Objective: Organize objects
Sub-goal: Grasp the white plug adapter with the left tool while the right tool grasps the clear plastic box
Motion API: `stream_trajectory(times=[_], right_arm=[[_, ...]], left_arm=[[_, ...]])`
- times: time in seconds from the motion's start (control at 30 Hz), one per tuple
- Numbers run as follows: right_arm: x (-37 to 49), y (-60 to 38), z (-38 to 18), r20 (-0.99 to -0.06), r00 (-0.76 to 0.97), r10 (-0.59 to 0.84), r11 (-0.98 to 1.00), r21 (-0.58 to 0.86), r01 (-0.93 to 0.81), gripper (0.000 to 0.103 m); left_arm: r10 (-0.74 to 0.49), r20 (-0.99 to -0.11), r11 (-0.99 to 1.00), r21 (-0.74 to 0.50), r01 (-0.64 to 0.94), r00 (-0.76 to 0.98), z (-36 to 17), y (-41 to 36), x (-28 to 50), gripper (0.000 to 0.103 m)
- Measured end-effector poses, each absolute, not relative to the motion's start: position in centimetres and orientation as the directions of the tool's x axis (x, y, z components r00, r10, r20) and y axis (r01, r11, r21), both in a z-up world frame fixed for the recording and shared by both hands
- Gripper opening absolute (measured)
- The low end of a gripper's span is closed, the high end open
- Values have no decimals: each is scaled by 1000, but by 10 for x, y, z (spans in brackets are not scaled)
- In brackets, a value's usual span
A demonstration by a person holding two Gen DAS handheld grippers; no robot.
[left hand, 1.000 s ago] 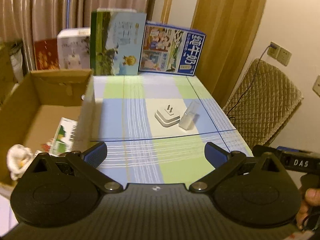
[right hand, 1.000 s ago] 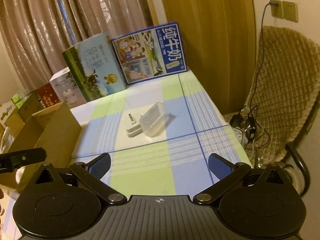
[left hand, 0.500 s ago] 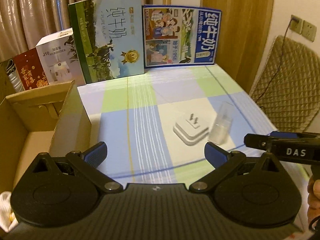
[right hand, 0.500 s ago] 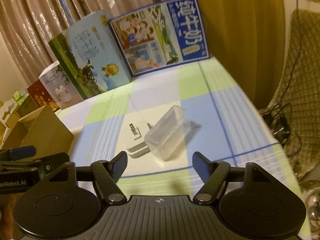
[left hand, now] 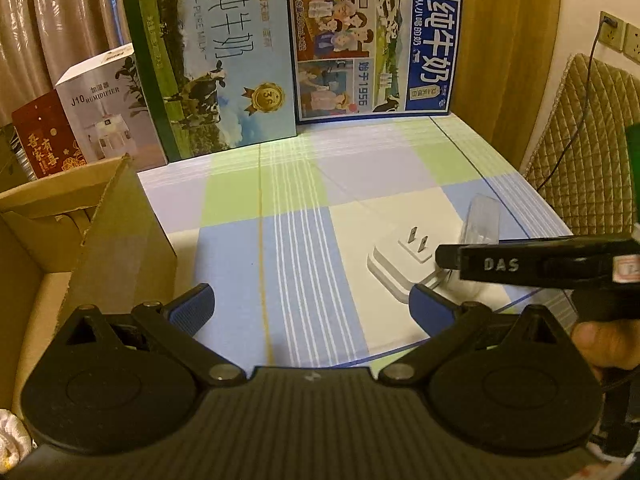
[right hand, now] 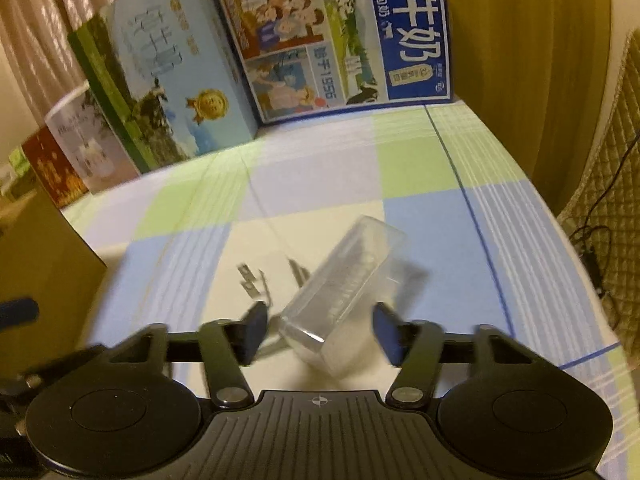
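A clear plastic box (right hand: 344, 284) lies on the checked tablecloth, leaning against a white plug adapter (left hand: 404, 258) with its two prongs up. My right gripper (right hand: 320, 330) is open, with its fingers on either side of the near end of the clear box and gaps still showing. The adapter's prongs (right hand: 250, 278) show just left of the box. My left gripper (left hand: 310, 306) is open and empty, low over the cloth to the left of the adapter. The right gripper's black finger (left hand: 520, 264) crosses the left wrist view in front of the box (left hand: 482, 220).
An open cardboard box (left hand: 120, 224) stands at the left table edge. Two milk cartons (left hand: 216, 68) (left hand: 376, 52), a humidifier box (left hand: 106, 108) and a red box (left hand: 44, 140) line the back. A quilted chair (left hand: 588, 152) stands to the right.
Both grippers moved forward toward the adapter and clear box. My right gripper narrowed and came down around the near end of the clear box.
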State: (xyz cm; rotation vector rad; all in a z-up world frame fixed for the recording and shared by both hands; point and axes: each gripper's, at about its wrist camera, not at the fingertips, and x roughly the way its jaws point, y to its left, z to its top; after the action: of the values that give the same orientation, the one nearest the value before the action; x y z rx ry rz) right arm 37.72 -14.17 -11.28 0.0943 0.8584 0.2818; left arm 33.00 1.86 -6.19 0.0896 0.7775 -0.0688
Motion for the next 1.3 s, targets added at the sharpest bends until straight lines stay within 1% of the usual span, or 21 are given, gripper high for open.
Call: stream_trajectory(times=[0.03, 0.3, 0.37, 0.43, 0.5, 0.57, 0.67, 0.73, 0.8, 0.9, 0.97, 1.0, 1.03, 1.1, 1.2, 1.3], right_arm=[[377, -147, -112, -738, 619, 270, 963, 188, -195, 28], [378, -183, -108, -730, 647, 219, 976, 160, -151, 28], [377, -186, -111, -729, 649, 217, 976, 141, -169, 28], [375, -188, -113, -731, 649, 212, 976, 128, -175, 28], [376, -193, -113, -731, 650, 208, 978, 135, -161, 28], [376, -196, -114, -730, 651, 207, 978, 138, -157, 28], [376, -196, -115, -729, 651, 211, 977, 138, -163, 28], [376, -193, -115, -728, 651, 216, 976, 136, -172, 28], [376, -190, -116, -727, 651, 218, 975, 131, -181, 28], [376, -188, -117, -725, 651, 228, 973, 138, -187, 28], [375, -186, -118, -724, 649, 235, 970, 134, -202, 28], [375, -185, -119, -724, 648, 238, 969, 132, -209, 28], [375, -183, -120, -725, 647, 238, 968, 126, -216, 28], [375, -182, -122, -727, 645, 237, 968, 118, -222, 28], [374, -181, -124, -721, 654, 229, 969, 106, -223, 32], [374, -177, -127, -704, 676, 220, 970, 83, -229, 35]], left_arm=[[-32, -704, 993, 57, 100, 710, -63, 17, 331, 102], [-88, -689, 980, 68, 186, 719, -68, -14, 344, 102], [-117, -685, 971, 72, 226, 719, -70, -22, 350, 102], [-162, -699, 953, 73, 294, 697, -77, -31, 360, 101], [-181, -706, 936, 90, 341, 685, -86, -38, 370, 97], [-194, -712, 916, 113, 384, 674, -98, -43, 381, 97], [-208, -717, 908, 111, 404, 665, -112, -43, 394, 92], [-193, -726, 897, 141, 418, 660, -119, -47, 402, 85], [-224, -729, 875, 142, 463, 646, -124, -50, 407, 84], [-237, -742, 860, 141, 491, 627, -132, -53, 414, 83], [-254, -751, 858, 115, 500, 609, -136, -53, 418, 78], [-271, -751, 862, 89, 498, 602, -136, -52, 420, 71], [-282, -754, 870, 59, 490, 593, -136, -49, 421, 68], [-275, -759, 881, 46, 470, 590, -134, -49, 421, 66], [-277, -757, 894, 23, 447, 592, -132, -47, 417, 62], [-258, -754, 920, -1, 392, 604, -130, -43, 412, 62]])
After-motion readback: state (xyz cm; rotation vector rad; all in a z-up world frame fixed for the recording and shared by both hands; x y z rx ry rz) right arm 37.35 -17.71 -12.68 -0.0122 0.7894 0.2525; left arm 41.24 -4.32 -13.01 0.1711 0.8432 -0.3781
